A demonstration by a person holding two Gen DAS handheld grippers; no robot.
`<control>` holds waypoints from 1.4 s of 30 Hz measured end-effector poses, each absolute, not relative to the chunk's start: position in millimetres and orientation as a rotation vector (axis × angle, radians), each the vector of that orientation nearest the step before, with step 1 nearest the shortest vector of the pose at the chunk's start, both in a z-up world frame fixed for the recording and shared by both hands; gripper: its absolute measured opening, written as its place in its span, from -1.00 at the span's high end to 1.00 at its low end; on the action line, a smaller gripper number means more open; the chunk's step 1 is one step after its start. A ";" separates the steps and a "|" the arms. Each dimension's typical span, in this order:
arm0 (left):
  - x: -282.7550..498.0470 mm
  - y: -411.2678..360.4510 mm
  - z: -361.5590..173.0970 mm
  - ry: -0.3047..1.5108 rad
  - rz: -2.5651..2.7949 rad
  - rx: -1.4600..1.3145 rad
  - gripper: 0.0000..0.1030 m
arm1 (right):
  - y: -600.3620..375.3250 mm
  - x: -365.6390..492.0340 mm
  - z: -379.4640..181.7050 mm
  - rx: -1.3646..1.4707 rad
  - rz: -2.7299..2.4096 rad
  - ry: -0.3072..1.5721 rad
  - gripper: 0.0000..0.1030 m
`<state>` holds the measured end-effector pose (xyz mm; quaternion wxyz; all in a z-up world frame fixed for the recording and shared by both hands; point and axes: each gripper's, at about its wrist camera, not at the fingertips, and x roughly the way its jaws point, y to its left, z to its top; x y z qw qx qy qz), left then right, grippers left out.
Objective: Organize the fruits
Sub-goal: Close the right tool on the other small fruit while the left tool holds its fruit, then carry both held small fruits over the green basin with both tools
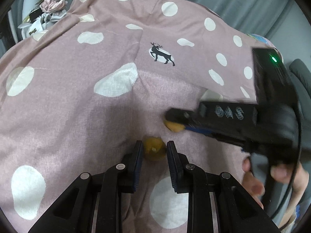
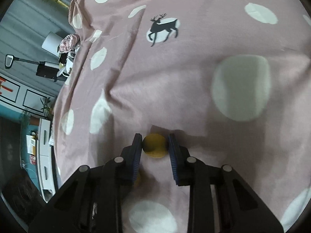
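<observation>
In the left wrist view my left gripper (image 1: 154,149) is shut on a small yellow-orange fruit (image 1: 154,148) just above the pink bedsheet (image 1: 77,97). My right gripper (image 1: 176,123) reaches in from the right, shut on a second yellow fruit (image 1: 174,127) close beyond the first. In the right wrist view my right gripper (image 2: 155,144) holds that round yellow fruit (image 2: 155,145) between its blue pads (image 2: 138,149). Another yellow piece (image 2: 137,178) peeks out beside the left finger, mostly hidden.
The pink sheet has white dots and a black deer print (image 1: 162,54). A pile of clothes (image 1: 50,11) lies at the far left corner of the bed. Grey curtains (image 1: 243,2) hang behind. A white cabinet (image 2: 45,155) and a lamp (image 2: 50,40) stand beyond the bed's edge.
</observation>
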<state>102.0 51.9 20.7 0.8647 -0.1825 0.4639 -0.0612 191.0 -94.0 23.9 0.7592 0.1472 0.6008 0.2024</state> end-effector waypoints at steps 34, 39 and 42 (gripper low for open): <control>92.3 32.7 49.7 0.886 -0.160 -0.396 0.48 | -172.6 136.4 63.2 0.442 0.455 1.202 0.46; 92.5 21.5 52.1 0.897 -0.176 -0.392 0.48 | -179.0 130.0 72.1 0.435 0.455 1.175 0.46; 93.0 13.3 52.9 0.904 -0.178 -0.371 0.48 | -180.8 129.9 69.9 0.440 0.453 1.187 0.46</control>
